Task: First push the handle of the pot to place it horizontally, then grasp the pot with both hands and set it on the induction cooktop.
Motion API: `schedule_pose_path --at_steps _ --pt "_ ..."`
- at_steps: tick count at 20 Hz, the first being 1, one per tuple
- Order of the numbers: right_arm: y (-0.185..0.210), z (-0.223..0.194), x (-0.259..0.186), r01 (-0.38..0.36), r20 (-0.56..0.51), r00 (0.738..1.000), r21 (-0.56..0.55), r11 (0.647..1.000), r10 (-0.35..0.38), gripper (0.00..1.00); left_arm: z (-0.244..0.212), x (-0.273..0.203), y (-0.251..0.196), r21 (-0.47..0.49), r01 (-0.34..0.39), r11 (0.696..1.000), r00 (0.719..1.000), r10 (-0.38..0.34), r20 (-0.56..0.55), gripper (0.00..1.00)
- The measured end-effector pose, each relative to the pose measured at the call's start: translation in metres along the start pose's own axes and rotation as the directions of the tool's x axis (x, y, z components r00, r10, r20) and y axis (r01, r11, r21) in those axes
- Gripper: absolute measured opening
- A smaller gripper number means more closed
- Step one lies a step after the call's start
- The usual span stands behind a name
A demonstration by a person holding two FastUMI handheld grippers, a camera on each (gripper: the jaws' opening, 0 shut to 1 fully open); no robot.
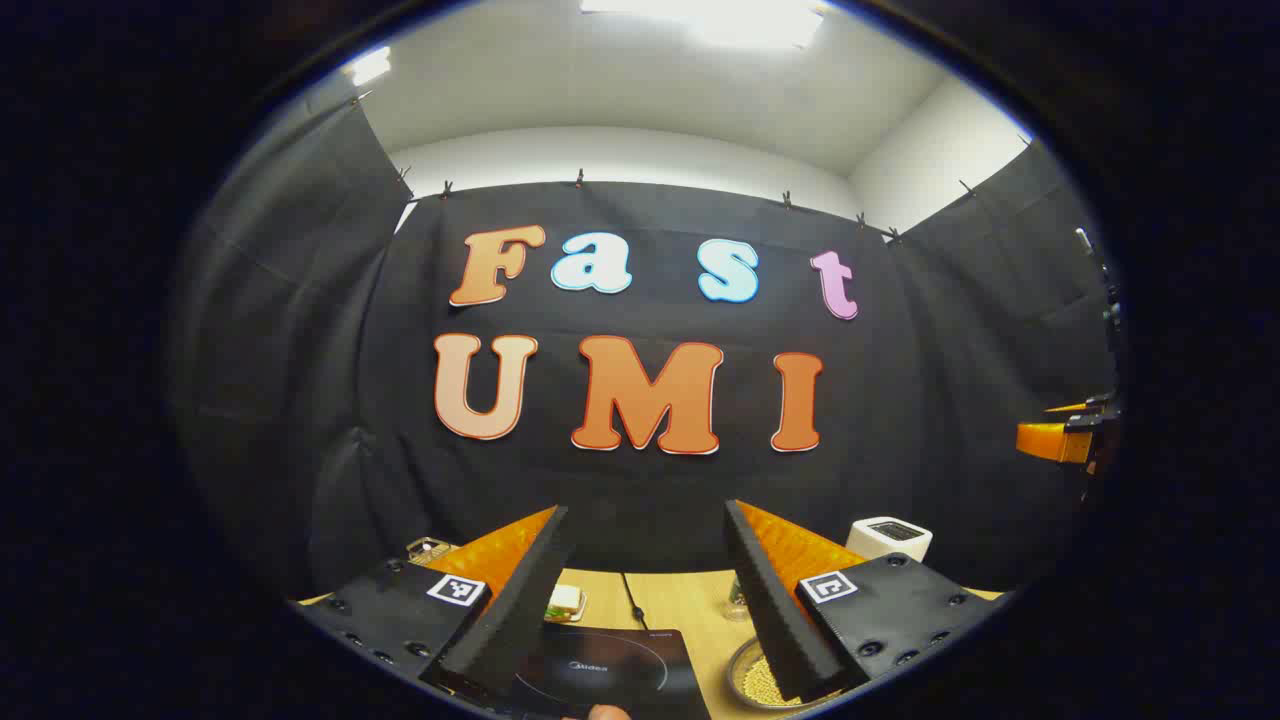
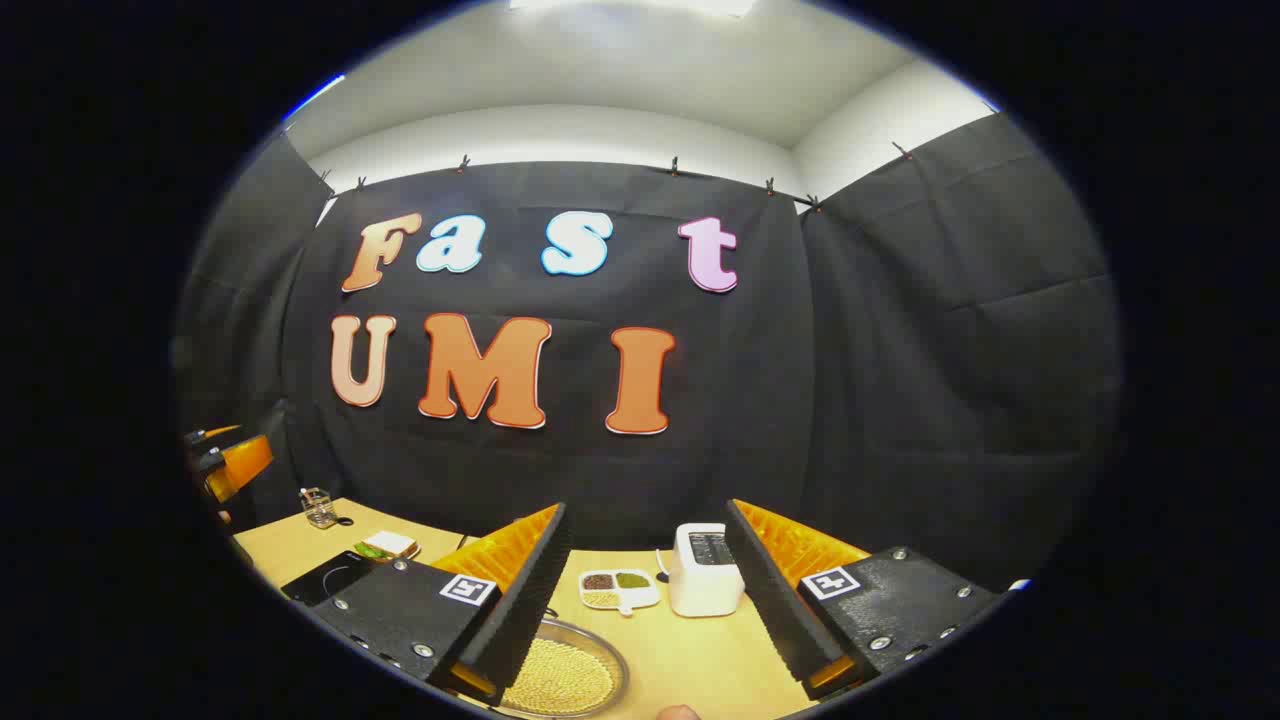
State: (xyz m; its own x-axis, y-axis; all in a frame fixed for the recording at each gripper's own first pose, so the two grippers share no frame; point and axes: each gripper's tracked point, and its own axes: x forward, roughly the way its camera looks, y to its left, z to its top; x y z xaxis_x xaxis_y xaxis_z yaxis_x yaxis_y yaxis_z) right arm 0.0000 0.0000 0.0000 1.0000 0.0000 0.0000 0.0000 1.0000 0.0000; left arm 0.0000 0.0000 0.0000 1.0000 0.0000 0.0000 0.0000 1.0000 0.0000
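In the left gripper view the black induction cooktop (image 1: 600, 675) lies on the wooden table just below my left gripper (image 1: 645, 508), which is open and holds nothing. A round metal pot (image 1: 752, 682) with yellow grains in it sits to the cooktop's right, partly behind a finger. In the right gripper view the same pot (image 2: 562, 675) lies low between the open fingers of my right gripper (image 2: 646, 505), well beneath them. The cooktop (image 2: 330, 575) is off to the left there. The pot's handle is hidden.
A white toaster (image 2: 705, 582) and a divided dish (image 2: 620, 588) of grains stand behind the pot. A sandwich plate (image 2: 385, 546) and a glass holder (image 2: 318, 507) sit at the far left. The other gripper (image 1: 1060, 440) hangs at the right edge of the left gripper view.
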Motion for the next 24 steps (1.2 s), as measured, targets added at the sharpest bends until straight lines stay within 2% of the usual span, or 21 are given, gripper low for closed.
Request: schedule_pose_path --at_steps 1,5,6,10,13,14,15,21,23,24 --pt "0.007 -0.001 -0.003 -0.013 -0.003 1.000 0.009 1.000 0.013 1.00 0.004 0.000 0.009 -0.012 -0.012 1.000 1.000 0.012 0.006 1.00" --pt "0.017 -0.001 -0.018 -0.025 -0.003 1.000 0.023 0.999 0.025 1.00 0.020 -0.010 0.048 -0.059 -0.038 0.998 0.999 0.038 0.002 0.98" --pt "0.015 0.004 -0.022 -0.020 0.003 1.000 0.032 0.999 0.020 0.97 0.024 -0.013 0.063 -0.048 -0.053 0.997 0.999 0.052 -0.003 0.98" --pt "0.009 0.022 -0.034 0.023 0.014 1.000 0.087 0.996 -0.024 0.97 0.053 -0.031 0.131 0.045 -0.148 0.988 0.989 0.148 0.009 0.98" --pt "0.008 0.045 -0.042 0.040 0.027 0.999 0.070 0.997 -0.042 0.97 0.080 -0.046 0.163 0.056 -0.191 0.980 0.981 0.189 0.036 1.00" --pt "0.007 0.053 -0.046 0.045 0.034 0.998 0.056 0.997 -0.047 1.00 0.087 -0.049 0.171 0.055 -0.198 0.979 0.980 0.196 0.039 1.00" --pt "0.008 0.061 -0.048 0.050 0.039 0.998 0.047 0.998 -0.052 0.97 0.093 -0.052 0.179 0.050 -0.202 0.978 0.979 0.200 0.038 1.00" --pt "0.011 0.081 -0.054 0.056 0.051 0.997 0.034 0.998 -0.058 0.97 0.115 -0.062 0.219 -0.013 -0.241 0.971 0.970 0.241 0.018 0.99" --pt "0.017 0.082 -0.054 0.044 0.043 0.998 0.040 0.998 -0.046 0.97 0.118 -0.063 0.230 -0.003 -0.260 0.966 0.965 0.260 0.022 0.98" --pt "0.021 0.083 -0.054 0.034 0.040 0.999 0.043 0.998 -0.036 1.00 0.118 -0.062 0.232 0.008 -0.268 0.963 0.963 0.268 0.026 1.00"
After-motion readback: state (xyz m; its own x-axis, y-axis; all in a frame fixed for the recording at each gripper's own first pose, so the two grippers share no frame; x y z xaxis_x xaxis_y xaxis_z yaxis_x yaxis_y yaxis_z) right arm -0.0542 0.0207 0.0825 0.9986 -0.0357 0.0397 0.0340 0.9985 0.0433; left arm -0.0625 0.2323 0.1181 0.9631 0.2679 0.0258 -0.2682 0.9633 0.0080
